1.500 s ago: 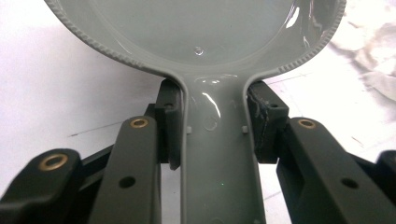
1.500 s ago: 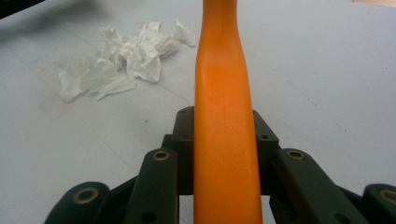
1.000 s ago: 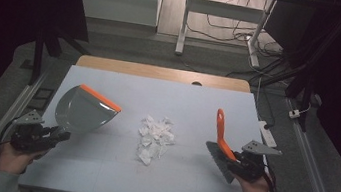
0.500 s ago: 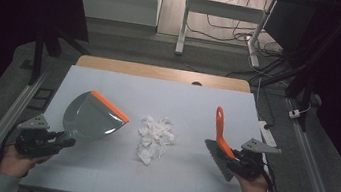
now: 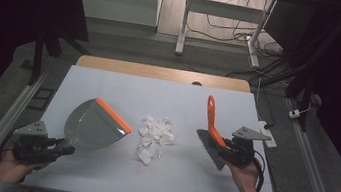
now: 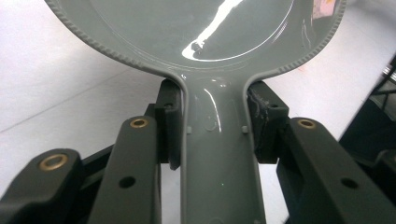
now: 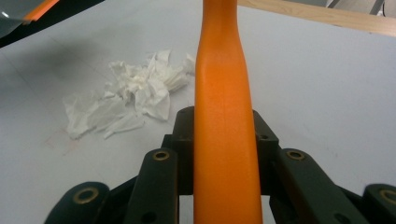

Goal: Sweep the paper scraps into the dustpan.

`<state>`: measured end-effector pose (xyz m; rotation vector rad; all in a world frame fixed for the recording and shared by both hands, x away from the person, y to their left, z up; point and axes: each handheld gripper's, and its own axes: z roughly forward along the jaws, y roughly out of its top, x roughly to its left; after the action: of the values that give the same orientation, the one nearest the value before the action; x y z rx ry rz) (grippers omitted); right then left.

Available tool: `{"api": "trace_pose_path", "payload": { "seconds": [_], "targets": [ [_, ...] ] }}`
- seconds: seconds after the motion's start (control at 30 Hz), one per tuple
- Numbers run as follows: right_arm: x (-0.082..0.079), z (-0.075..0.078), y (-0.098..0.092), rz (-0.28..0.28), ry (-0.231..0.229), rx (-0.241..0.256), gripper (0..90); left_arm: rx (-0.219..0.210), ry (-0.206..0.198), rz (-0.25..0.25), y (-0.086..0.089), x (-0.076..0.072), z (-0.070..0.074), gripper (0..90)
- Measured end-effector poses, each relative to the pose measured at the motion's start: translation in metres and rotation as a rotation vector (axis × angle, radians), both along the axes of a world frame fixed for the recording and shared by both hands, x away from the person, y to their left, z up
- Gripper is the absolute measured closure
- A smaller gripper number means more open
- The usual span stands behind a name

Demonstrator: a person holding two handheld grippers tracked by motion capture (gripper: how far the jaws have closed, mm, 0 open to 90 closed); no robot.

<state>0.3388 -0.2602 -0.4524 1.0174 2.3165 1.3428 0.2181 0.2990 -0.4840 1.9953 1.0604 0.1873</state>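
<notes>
Currently gripped: grey dustpan [image 5: 93,126] at lower left of the high view, handle pinched between left gripper [image 6: 215,126] jaws; orange brush [image 5: 212,127] at lower right, clamped by right gripper [image 7: 223,135]; torn paper pile [image 5: 153,136] at frame centre, between both

Grey dustpan [image 5: 95,127], orange lip, tilted; orange-handled brush [image 5: 213,128] upright; white paper scraps [image 5: 154,137] between.

Dim, dark-edged high view; sharp glare streak on the grey dustpan [image 6: 205,28], blurred close foreground
</notes>
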Motion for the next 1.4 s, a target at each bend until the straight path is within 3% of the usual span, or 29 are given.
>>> {"api": "trace_pose_path", "payload": {
  "seconds": [0.53,0.87,1.03,1.4],
  "targets": [
    [0.021,0.001,0.02,-0.019,0.013,-0.001,70.5,0.031,0.02,-0.044,-0.006,-0.006,-0.005,61.9],
    [0.037,0.002,0.024,-0.068,0.005,0.005,70.4,0.066,0.032,-0.113,-0.022,-0.007,-0.009,61.9],
    [0.047,0.001,0.029,-0.074,0.017,0.015,70.4,0.1,0.047,-0.163,-0.031,-0.009,-0.013,61.9],
    [0.067,-0.002,0.047,-0.073,0.029,0.01,70.5,0.116,0.082,-0.218,-0.041,-0.014,-0.022,61.8]
  ]
}}
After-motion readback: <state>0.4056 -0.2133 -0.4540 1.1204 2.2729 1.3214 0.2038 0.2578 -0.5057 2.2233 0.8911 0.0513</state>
